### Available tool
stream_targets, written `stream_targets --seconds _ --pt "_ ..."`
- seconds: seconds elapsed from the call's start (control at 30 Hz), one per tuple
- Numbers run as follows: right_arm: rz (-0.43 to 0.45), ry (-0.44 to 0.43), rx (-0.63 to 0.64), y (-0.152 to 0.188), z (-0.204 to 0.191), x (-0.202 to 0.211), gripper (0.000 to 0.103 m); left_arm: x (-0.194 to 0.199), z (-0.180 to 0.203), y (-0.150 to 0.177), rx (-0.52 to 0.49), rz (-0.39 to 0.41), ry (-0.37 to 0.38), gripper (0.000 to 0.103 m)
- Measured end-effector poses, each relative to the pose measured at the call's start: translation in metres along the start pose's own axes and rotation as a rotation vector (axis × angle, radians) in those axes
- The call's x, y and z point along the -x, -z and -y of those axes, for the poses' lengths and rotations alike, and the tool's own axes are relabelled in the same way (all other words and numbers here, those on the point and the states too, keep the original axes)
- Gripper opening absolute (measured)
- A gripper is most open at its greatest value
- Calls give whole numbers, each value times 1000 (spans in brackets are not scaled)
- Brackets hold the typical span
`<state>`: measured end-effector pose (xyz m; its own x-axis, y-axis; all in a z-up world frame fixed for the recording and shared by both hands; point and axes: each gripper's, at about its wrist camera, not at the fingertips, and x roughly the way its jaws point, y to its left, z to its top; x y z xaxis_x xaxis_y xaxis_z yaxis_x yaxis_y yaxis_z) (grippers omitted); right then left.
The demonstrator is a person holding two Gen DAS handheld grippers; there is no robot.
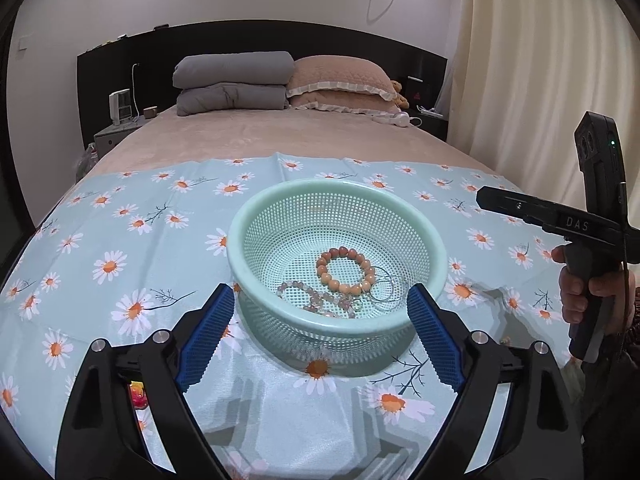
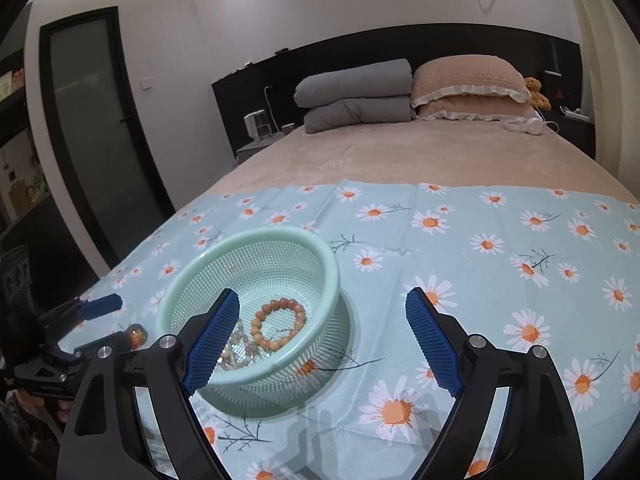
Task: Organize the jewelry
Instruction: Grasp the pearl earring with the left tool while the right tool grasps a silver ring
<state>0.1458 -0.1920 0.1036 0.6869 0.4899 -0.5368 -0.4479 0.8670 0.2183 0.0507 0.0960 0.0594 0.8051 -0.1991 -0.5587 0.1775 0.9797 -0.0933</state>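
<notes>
1. On the bed (image 2: 400, 152), a pale blue daisy-print cloth (image 1: 120, 240) covers the near end, and a mint-green mesh basket (image 1: 434, 242) sits on it.
2. Down in the basket: an orange bead bracelet (image 1: 346, 271) lies flat on the mesh floor, a string of pale pink and clear beads (image 1: 316, 300) curls just beside it toward the near wall, and thin silver rings (image 1: 386, 290) touch the orange bracelet's right side.
3. Left gripper (image 1: 320, 332) hangs just short of the basket's near wall, blue pads spread wide with the basket's near wall showing in the gap between them; nothing is held.
4. Right gripper (image 2: 322, 338) is spread wide too, empty. Its left pad overlaps the basket's near rim in the right wrist view, its right pad stands over bare cloth.
5. Off to the right of the left wrist view, a hand (image 1: 580, 292) grips the right tool's black handle.
6. Beside the basket, on its left in the right wrist view, a small red-and-yellow trinket (image 2: 135, 334) rests on the cloth, close to the left gripper's fingers (image 2: 100, 305).
7. Far end of the bed: folded grey quilts (image 1: 234, 80) and pink pillows (image 1: 340, 82) against the dark headboard.
</notes>
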Motion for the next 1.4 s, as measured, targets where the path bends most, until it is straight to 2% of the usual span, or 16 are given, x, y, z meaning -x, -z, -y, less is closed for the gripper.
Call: stream_targets --seconds 0.27,0.47,0.63,0.7,0.83,0.9,0.97,1.03,1.07,1.13,1.17,1.4 --pt "-24 99 20 30 19 32 81 -3 41 6 -73 -23 57 91" --pt "-86 159 38 78 39 63 81 -10 82 21 -138 -58 142 91" --pt "-109 147 72 119 43 80 81 -21 115 32 -184 -83 189 91" --pt "-129 118 83 132 42 80 80 -27 126 36 -200 -96 201 91" --pt "-187 84 111 151 34 69 63 -39 142 41 -229 -125 214 91" --pt "-205 61 103 157 34 61 51 -46 147 42 -237 -136 221 91" --pt "-214 30 72 162 38 54 50 -51 150 43 -241 -149 223 91" --pt "-211 25 67 163 40 52 43 -57 152 44 -241 -160 227 91" --pt "-210 19 60 163 42 52 29 -61 153 43 -240 -166 227 91" --pt "-214 18 39 164 45 51 16 -67 156 43 -240 -176 228 91" --pt "-215 17 31 164 48 52 12 -70 158 43 -241 -183 228 91" --pt "-189 91 81 164 50 73 10 -88 180 49 -266 -221 276 91"
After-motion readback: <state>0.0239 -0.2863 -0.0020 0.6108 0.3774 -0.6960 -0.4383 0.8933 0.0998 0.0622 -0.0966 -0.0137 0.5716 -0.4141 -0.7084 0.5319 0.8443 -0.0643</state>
